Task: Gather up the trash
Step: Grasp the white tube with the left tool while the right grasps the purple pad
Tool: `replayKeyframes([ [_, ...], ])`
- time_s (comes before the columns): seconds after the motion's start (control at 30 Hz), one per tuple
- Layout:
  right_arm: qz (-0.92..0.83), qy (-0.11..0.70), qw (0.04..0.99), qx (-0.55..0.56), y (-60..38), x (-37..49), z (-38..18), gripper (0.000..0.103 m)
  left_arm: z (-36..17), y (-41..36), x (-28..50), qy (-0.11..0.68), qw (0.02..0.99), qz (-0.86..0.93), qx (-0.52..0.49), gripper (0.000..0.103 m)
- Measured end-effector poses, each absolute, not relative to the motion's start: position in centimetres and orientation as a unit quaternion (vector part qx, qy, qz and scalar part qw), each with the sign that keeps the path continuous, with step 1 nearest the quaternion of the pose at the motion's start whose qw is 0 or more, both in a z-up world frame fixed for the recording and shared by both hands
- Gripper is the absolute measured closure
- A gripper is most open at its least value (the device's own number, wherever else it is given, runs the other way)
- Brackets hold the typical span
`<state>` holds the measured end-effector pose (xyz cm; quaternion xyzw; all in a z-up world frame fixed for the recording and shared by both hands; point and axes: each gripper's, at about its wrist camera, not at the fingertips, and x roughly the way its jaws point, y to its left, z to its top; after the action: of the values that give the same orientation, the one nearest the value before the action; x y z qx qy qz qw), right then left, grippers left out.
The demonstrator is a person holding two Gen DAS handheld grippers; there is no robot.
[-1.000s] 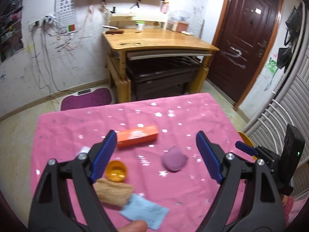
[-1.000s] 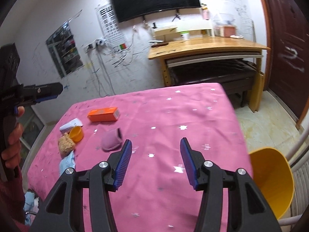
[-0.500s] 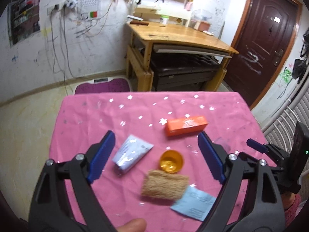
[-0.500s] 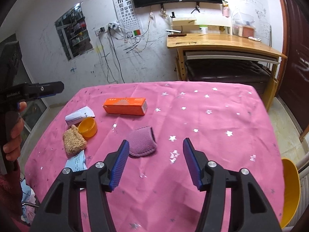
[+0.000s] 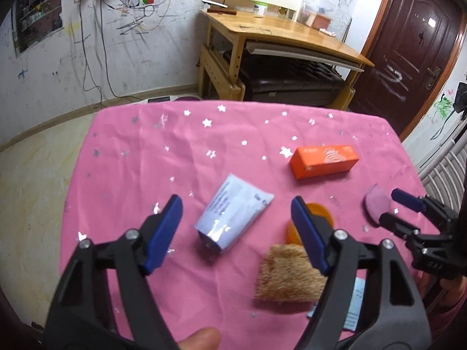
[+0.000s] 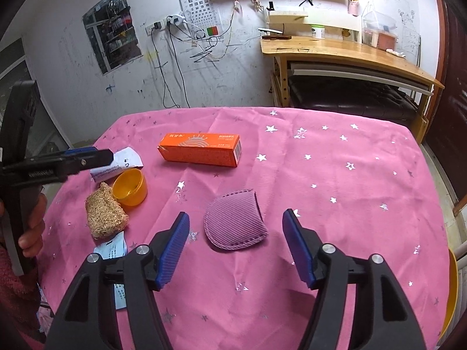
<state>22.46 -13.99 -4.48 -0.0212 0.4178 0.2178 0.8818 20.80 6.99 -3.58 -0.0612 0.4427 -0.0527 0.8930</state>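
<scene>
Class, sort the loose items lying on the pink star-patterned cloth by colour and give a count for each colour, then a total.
Orange: 2 (rectangular orange carton, round orange plastic cap)
Pale blue or white: 2 (squeezed tube, paper slip)
Purple: 1 (ribbed fabric pad)
Tan: 1 (fibrous scrubber)
Total: 6

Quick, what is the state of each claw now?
Left claw: open, just closing, around the white tube without touching it.
Right claw: open, just opening, empty; purple pad lies ahead.
</scene>
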Motion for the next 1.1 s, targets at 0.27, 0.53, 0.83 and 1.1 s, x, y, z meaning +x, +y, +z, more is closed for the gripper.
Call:
replayKeyframes([
  [0.27,0.213,0.43,0.877,-0.033,-13.0,23.3,-4.8,0.041,-5.0,6.9,20.9,0.45,0.889,-0.072,-0.047,0.043],
  [0.53,0.209,0.444,0.87,-0.048,-11.9,23.8,-5.5,0.041,-5.8,6.4,21.0,0.445,0.892,-0.077,-0.036,0.068],
  [0.83,0.213,0.443,0.868,-0.077,-11.1,23.6,-5.7,0.041,-5.2,6.1,20.1,0.437,0.897,-0.062,-0.016,0.075],
  [1.1,0.218,0.435,0.87,-0.077,-11.2,23.1,-5.5,0.068,-4.4,6.6,19.1,0.433,0.9,-0.043,-0.014,0.076],
])
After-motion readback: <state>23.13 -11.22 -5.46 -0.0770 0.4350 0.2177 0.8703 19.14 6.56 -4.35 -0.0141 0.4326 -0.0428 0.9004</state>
